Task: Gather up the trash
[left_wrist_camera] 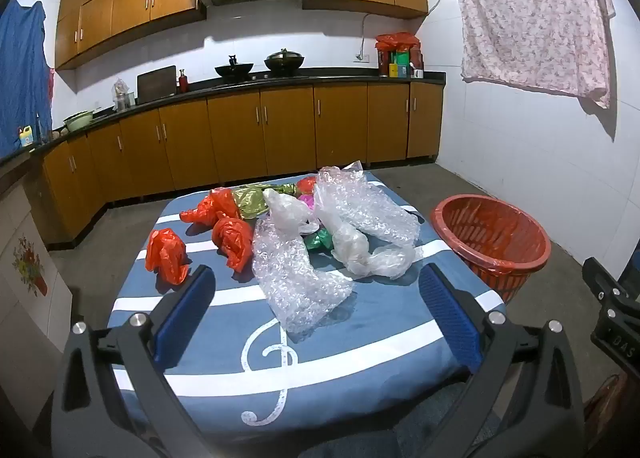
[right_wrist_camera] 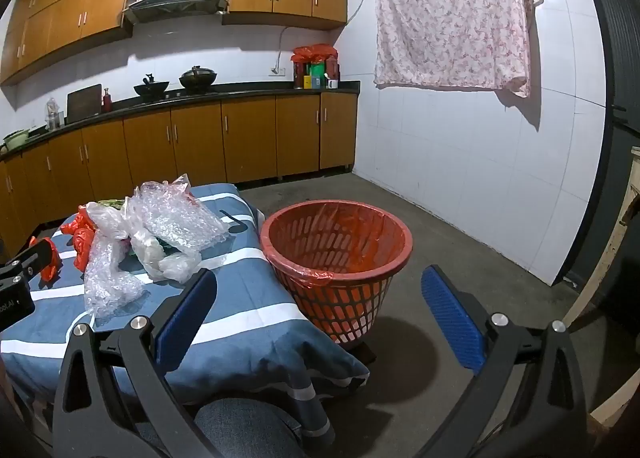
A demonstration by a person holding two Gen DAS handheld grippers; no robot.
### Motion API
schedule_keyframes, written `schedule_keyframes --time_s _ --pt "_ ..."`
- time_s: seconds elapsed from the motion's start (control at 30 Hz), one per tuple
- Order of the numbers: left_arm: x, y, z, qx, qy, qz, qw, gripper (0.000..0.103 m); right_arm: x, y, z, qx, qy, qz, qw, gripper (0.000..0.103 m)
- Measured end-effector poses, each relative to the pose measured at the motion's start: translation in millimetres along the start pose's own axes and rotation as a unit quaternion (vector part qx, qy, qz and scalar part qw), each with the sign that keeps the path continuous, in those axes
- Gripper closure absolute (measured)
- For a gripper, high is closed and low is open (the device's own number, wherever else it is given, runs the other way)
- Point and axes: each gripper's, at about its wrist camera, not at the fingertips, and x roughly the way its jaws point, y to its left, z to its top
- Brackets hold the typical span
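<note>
**A:** Where are the two grippers?

**B:** Both are held low at the near edge of a table (left_wrist_camera: 360, 354) covered in a blue cloth with white stripes and a treble clef. The left gripper (left_wrist_camera: 316, 314) points straight across the table toward the kitchen cabinets. The right gripper (right_wrist_camera: 316, 314) sits further right, aimed past the table's corner at a red basket (right_wrist_camera: 340, 254).

**A:** Are they holding anything?

**B:** No. Each has its blue pads spread wide apart, touching nothing. The left one hovers above the cloth, the right one above the table's corner and the floor.

**A:** And the trash?

**B:** It lies in a loose heap on the table ahead of the left gripper. Nearest is a sheet of bubble wrap (left_wrist_camera: 298, 278). A crumpled red bag (left_wrist_camera: 166, 254) lies apart to the left, with more red bags (left_wrist_camera: 232, 238) nearer the pile. Clear plastic (left_wrist_camera: 360, 250) and more bubble wrap sit behind.

**A:** The basket?

**B:** On the floor, just beside the table's right edge, upright, lined with a red bag.
</note>
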Motion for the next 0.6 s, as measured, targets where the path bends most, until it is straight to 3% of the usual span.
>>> schedule_keyframes --time_s 0.6 --pt "-0.1 -0.1 0.0 0.001 0.000 0.001 1.0000 0.004 0.5 1.3 -0.1 -0.001 -0.001 -0.001 1.000 0.002"
